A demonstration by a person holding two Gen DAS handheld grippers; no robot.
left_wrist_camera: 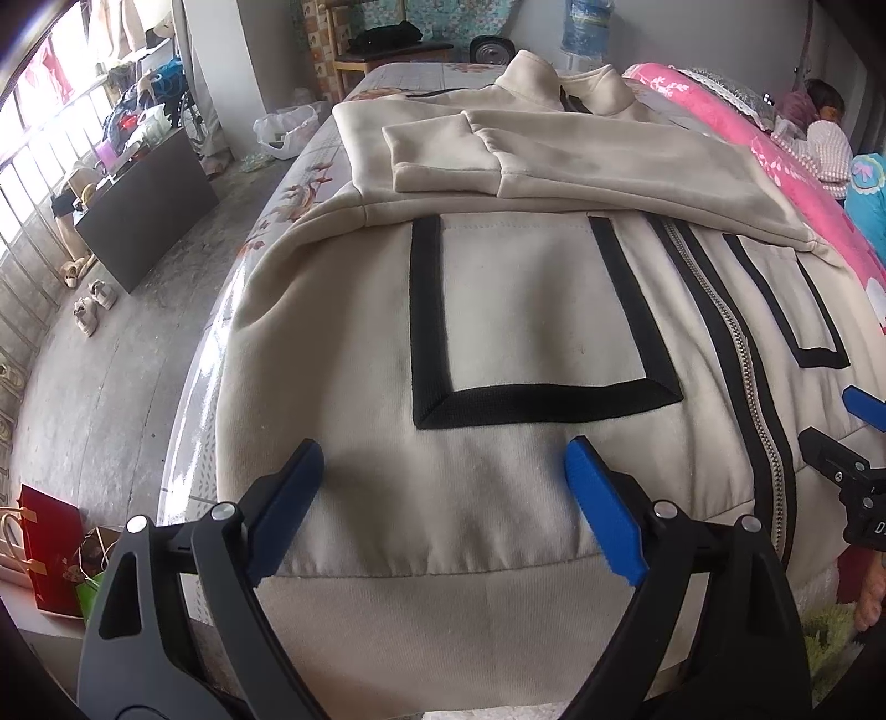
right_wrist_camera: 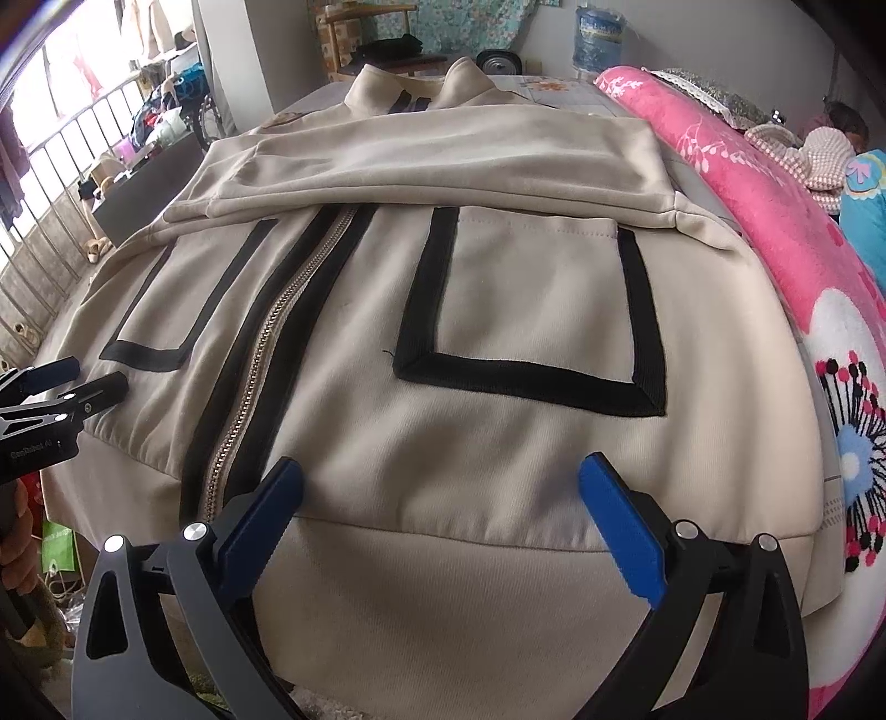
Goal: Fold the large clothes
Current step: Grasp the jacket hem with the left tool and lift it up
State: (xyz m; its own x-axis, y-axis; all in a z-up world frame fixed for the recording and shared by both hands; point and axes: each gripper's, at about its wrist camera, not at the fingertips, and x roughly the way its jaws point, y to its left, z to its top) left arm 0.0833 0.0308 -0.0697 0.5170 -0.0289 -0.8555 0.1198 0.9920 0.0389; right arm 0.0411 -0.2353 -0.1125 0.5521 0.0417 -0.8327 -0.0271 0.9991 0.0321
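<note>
A cream zip-up jacket (left_wrist_camera: 531, 310) with black-trimmed pockets lies front up on the bed, and shows too in the right wrist view (right_wrist_camera: 498, 443). Both sleeves are folded across its chest (left_wrist_camera: 554, 160) (right_wrist_camera: 443, 166). My left gripper (left_wrist_camera: 443, 459) is open, its blue fingers just above the hem left of the zipper (left_wrist_camera: 736, 343). My right gripper (right_wrist_camera: 443, 476) is open above the hem right of the zipper (right_wrist_camera: 266, 354). Each gripper shows at the edge of the other's view: the right one (left_wrist_camera: 853, 443) and the left one (right_wrist_camera: 61, 387).
A pink floral blanket (right_wrist_camera: 775, 232) runs along the bed's right side. A person lies at the far right (left_wrist_camera: 825, 133). Left of the bed are concrete floor, a dark box (left_wrist_camera: 149, 205), shoes (left_wrist_camera: 94, 304), and bags (left_wrist_camera: 50, 554). A chair stands beyond the bed (left_wrist_camera: 382, 50).
</note>
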